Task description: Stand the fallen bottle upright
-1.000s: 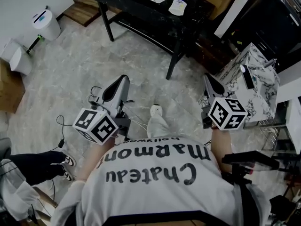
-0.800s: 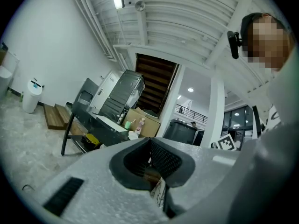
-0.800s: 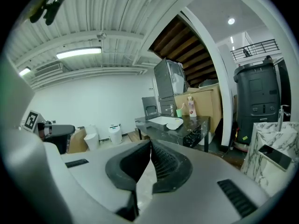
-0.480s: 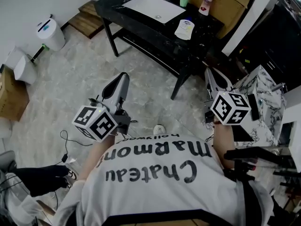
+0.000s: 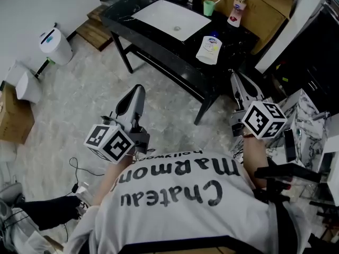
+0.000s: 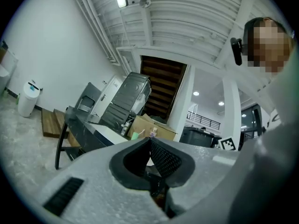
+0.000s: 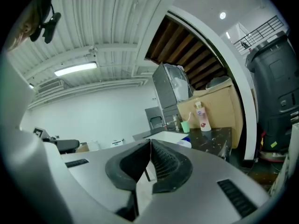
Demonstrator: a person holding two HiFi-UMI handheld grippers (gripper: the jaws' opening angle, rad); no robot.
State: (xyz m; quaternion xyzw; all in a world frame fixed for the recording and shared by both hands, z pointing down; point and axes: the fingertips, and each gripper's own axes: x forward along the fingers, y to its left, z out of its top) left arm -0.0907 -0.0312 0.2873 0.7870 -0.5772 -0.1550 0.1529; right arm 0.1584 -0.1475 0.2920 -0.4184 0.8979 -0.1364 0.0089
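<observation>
The fallen bottle (image 5: 208,44) lay flat on the black desk (image 5: 183,52), ahead of the right hand-held gripper (image 5: 233,76) and well apart from it, and farther again from the left hand-held gripper (image 5: 139,88). Both had their jaws closed together on nothing. The bottle looked flattish, white and plastic: probably light and slightly squeezable, with a smooth label that might slip. A hold across its narrow sides, a little above the middle, would likely let it pivot onto its base. Which end carried the cap was unclear. A green cup (image 5: 209,7) stood beyond it.
</observation>
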